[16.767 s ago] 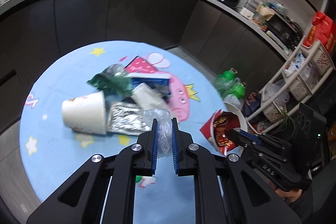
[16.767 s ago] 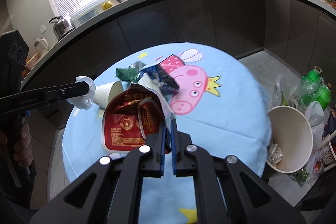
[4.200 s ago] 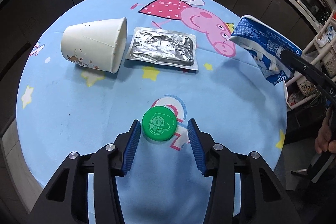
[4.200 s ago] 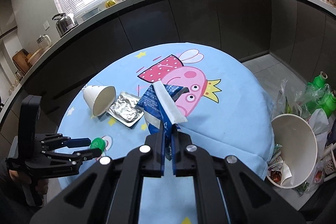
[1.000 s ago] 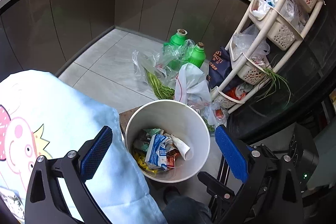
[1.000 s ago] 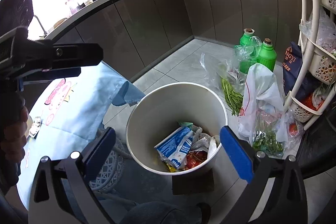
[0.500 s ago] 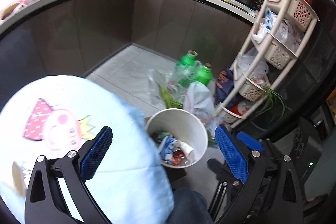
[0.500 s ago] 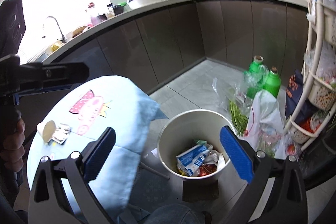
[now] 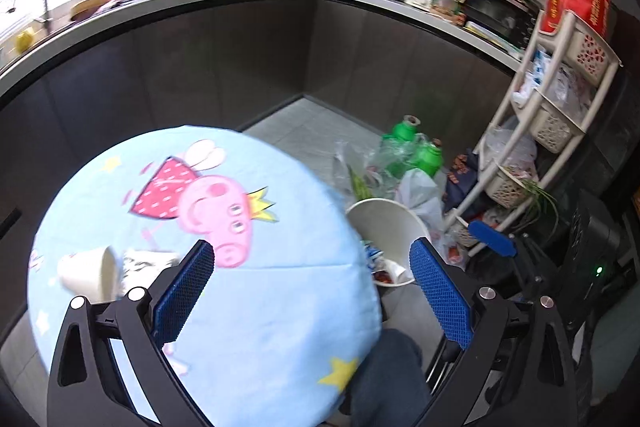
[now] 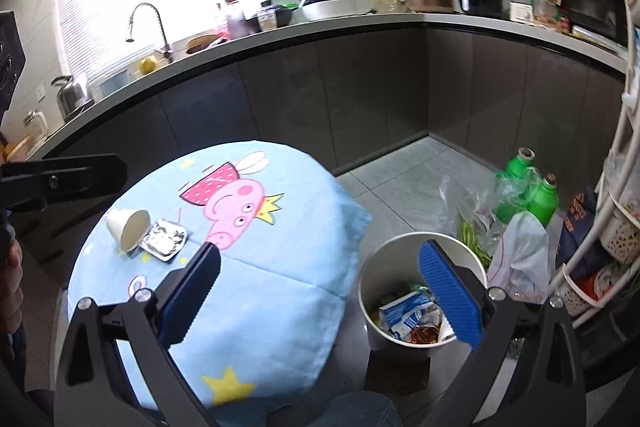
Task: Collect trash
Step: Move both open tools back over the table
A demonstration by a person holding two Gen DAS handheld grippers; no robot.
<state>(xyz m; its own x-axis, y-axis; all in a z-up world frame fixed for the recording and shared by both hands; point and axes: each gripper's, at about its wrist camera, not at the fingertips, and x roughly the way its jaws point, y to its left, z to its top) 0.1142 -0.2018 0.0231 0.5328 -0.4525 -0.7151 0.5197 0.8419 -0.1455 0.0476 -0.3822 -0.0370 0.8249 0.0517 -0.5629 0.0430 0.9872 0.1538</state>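
Note:
A white paper cup [image 10: 128,225] lies on its side on the round table [image 10: 280,291] with the blue cartoon cloth, next to a flat silver foil packet [image 10: 165,235]. Both also show in the left wrist view, the cup [image 9: 89,273] and the packet [image 9: 148,260]. A white trash bin [image 10: 384,267] stands on the floor right of the table, with a blue-white carton [image 10: 404,313] and wrappers inside. My left gripper [image 9: 308,267] and my right gripper [image 10: 320,263] are both wide open and empty, held above the table's near edge.
Green bottles [image 10: 532,187], plastic bags [image 10: 520,251] and a white basket rack [image 10: 612,219] crowd the floor right of the bin. Dark cabinets and a cluttered counter [image 10: 360,23] curve behind the table. The bin also shows in the left wrist view [image 9: 384,219].
Both grippers have pulled up and back from over the bin and turned left toward the table. The cup and foil packet are in view again.

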